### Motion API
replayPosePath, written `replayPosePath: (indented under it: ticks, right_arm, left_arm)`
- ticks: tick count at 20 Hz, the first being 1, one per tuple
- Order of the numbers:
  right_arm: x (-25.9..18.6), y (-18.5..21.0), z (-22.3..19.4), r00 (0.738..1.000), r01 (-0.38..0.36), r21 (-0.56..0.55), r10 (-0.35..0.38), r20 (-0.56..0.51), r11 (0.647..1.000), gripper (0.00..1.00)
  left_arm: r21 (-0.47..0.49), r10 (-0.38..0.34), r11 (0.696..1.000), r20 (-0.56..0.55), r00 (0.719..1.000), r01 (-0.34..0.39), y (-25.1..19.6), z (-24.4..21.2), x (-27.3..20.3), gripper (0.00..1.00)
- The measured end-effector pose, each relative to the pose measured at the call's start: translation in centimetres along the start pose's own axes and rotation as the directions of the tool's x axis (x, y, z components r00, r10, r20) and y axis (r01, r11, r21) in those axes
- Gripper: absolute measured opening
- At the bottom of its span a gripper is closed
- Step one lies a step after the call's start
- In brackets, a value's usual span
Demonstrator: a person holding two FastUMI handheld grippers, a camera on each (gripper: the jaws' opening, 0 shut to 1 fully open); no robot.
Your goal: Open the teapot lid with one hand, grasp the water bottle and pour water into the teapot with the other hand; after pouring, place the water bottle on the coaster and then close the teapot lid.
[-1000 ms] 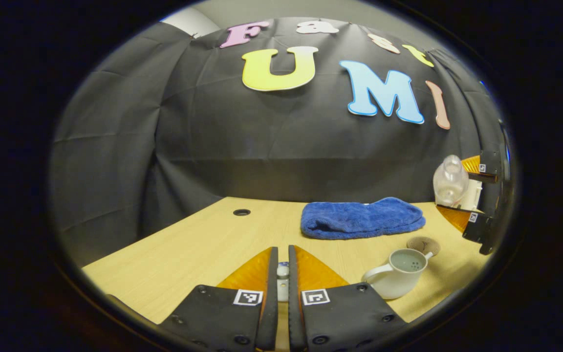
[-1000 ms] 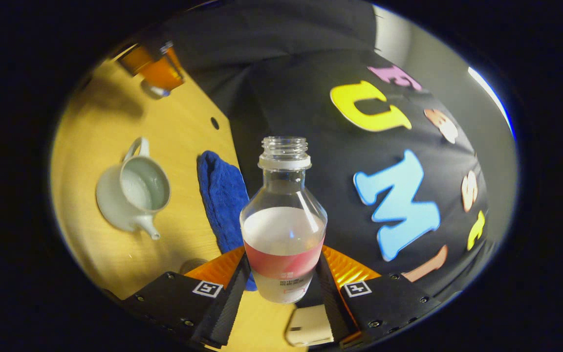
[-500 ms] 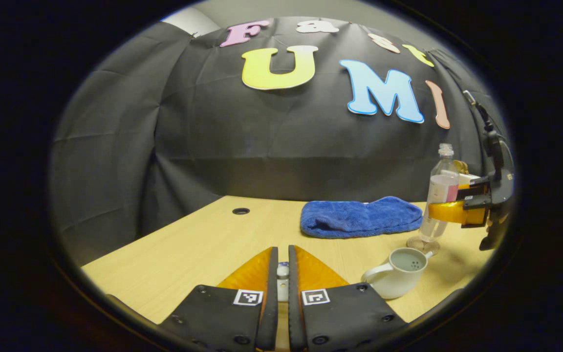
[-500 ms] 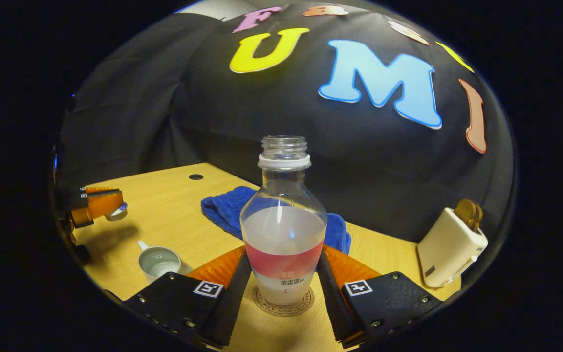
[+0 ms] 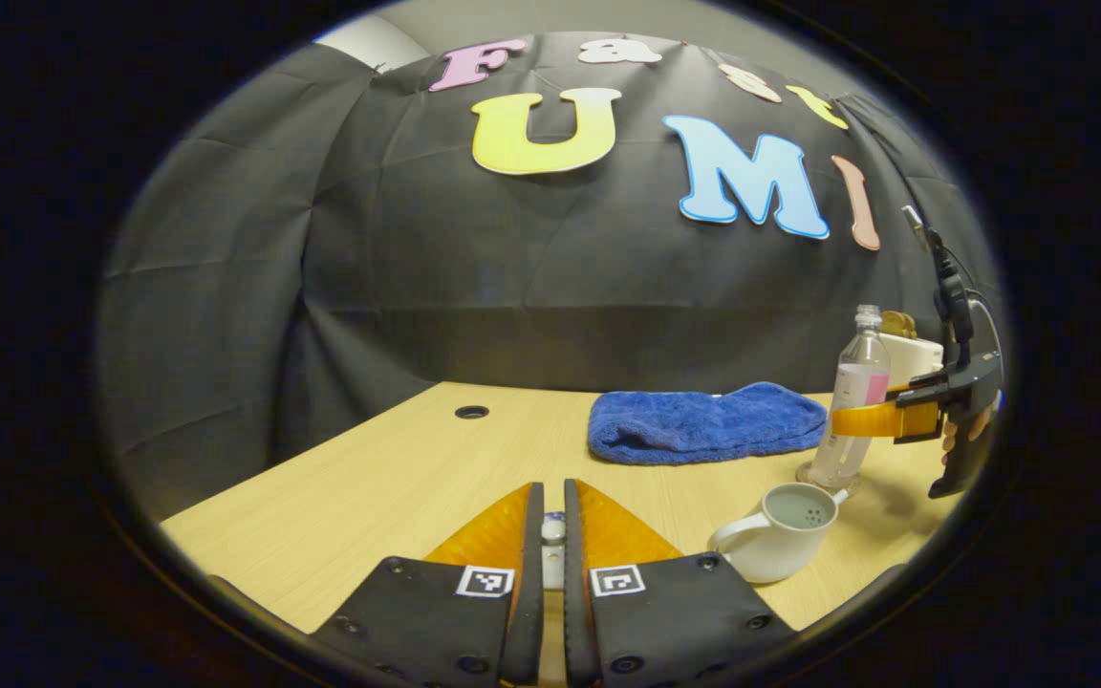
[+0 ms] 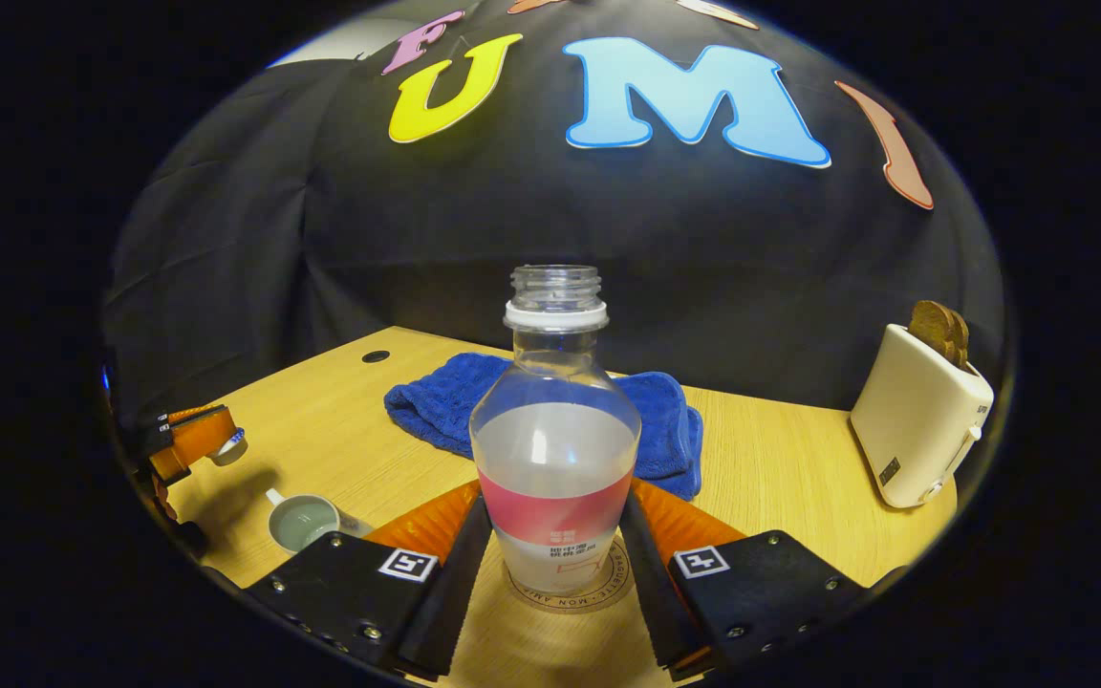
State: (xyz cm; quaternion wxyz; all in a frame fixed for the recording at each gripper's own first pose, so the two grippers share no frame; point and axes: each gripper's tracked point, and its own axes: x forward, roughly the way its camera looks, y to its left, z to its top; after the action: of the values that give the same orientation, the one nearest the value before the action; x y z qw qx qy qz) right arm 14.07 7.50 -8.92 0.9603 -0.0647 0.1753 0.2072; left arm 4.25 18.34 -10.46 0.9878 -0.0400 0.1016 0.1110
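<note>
Bottle down on the coaster, lid next!
The right gripper (image 6: 550, 564) clamps the clear water bottle (image 6: 553, 449), upright on the round coaster (image 6: 608, 588); release gently. The left gripper (image 5: 551, 564) pinches the small teapot lid (image 5: 552, 549), well apart from the open glazed teapot (image 5: 785, 535).

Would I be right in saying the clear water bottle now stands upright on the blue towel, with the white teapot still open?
Not quite: the right gripper view shows the clear plastic water bottle standing upright on the round brown coaster, in front of the folded blue towel. The white ceramic teapot is indeed open.
</note>
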Motion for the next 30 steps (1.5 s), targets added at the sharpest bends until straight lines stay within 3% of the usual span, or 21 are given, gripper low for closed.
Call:
replayPosePath:
  ticks: [8, 11, 20, 30]
  right_arm:
    - [0.0, -0.2, 0.5, 1.000, 0.005, 0.034, -0.005, 0.003, 0.999, 0.78]
    - [-0.5, -0.9, 0.9, 0.999, 0.022, 0.037, -0.023, 0.023, 0.999, 0.98]
    - [-5.7, -1.2, 3.5, 0.992, 0.031, 0.038, -0.035, 0.118, 0.999, 0.99]
    - [-14.0, -1.3, 3.8, 0.982, -0.002, 0.080, -0.014, 0.190, 0.997, 0.98]
  left_arm:
    - [0.002, -0.003, 1.000, -0.003, 1.000, 0.003, -0.2, -0.1, 0.1, 0.16]
    - [0.001, -0.015, 1.000, 0.003, 1.000, 0.015, -0.6, 0.1, 0.1, 0.15]
    - [-0.017, -0.169, 0.985, 0.072, 0.983, 0.171, -5.8, 2.6, -0.8, 0.15]
    - [0.077, -0.307, 0.950, 0.076, 0.949, 0.302, -13.8, 3.7, -1.1, 0.16]
